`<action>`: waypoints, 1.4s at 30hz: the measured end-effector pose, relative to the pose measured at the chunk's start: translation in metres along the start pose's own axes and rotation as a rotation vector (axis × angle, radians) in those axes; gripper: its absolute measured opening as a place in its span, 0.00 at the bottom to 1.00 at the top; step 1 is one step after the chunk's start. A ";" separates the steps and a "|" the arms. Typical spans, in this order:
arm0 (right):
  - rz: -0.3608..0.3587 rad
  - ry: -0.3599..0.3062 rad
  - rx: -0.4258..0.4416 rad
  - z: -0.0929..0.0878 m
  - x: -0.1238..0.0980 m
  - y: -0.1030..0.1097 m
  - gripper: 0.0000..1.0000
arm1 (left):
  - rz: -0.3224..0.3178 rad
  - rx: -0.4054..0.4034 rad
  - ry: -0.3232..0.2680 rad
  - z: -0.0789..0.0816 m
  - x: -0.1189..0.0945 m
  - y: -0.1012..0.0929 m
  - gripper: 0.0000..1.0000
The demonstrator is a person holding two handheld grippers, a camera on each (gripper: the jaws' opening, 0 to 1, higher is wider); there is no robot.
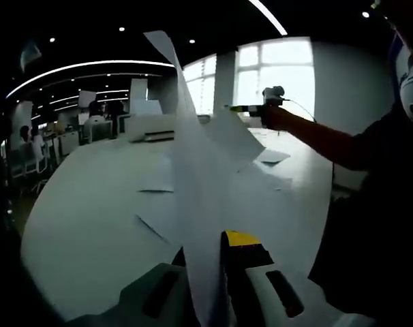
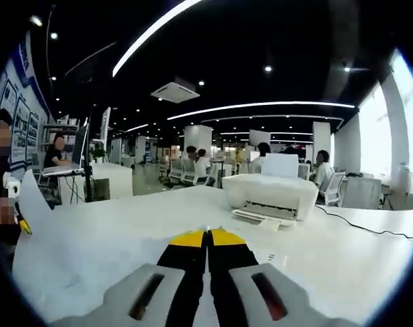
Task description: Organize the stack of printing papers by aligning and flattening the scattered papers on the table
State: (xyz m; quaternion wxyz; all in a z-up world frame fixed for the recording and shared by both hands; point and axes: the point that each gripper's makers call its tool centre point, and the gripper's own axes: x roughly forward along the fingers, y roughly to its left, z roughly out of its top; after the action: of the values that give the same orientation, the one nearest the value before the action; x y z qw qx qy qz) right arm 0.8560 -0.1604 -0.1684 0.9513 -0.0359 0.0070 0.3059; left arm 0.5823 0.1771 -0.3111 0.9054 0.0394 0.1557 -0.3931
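An open-plan office with strip lights surrounds a broad white desk [image 1: 84, 225] carrying a white printer [image 2: 269, 194]. The left hand-held gripper [image 1: 217, 272] is clamped on a sheet of paper [image 1: 193, 177], lifted on edge, its long axis rising up and away from the jaws. More loose papers [image 1: 268, 158] lie flat beyond it, toward the printer. The right hand-held gripper [image 2: 208, 245] has its jaws pressed together; whether it pinches paper I cannot tell. The left one is nearer the scattered sheets.
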 end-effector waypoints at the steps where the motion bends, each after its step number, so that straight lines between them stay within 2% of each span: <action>1: 0.003 -0.014 -0.008 0.007 -0.002 0.002 0.00 | 0.001 0.003 0.000 0.000 0.000 0.000 0.05; 7: 0.024 -0.070 -0.069 0.042 -0.011 0.019 0.00 | 0.005 0.006 -0.007 0.003 -0.001 0.000 0.05; 17: 0.058 -0.173 -0.115 0.091 -0.032 0.054 0.00 | 0.012 0.002 -0.013 0.002 -0.002 0.001 0.05; 23: 0.096 -0.259 -0.172 0.130 -0.048 0.083 0.00 | 0.018 0.001 -0.014 -0.001 -0.002 0.006 0.05; 28: 0.126 -0.307 -0.216 0.153 -0.060 0.110 0.00 | 0.022 0.002 -0.017 -0.001 -0.003 0.008 0.05; 31: 0.164 -0.353 -0.237 0.172 -0.070 0.128 0.00 | 0.025 0.002 -0.019 -0.001 -0.003 0.009 0.05; 42: 0.227 -0.471 -0.285 0.222 -0.099 0.164 0.00 | 0.023 0.005 -0.030 0.001 -0.003 0.009 0.05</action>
State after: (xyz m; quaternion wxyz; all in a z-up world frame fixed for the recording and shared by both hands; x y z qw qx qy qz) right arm 0.6784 -0.0691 0.0464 0.8717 -0.0961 -0.2531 0.4084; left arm 0.5872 0.1845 -0.3093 0.9119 0.0373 0.1407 -0.3838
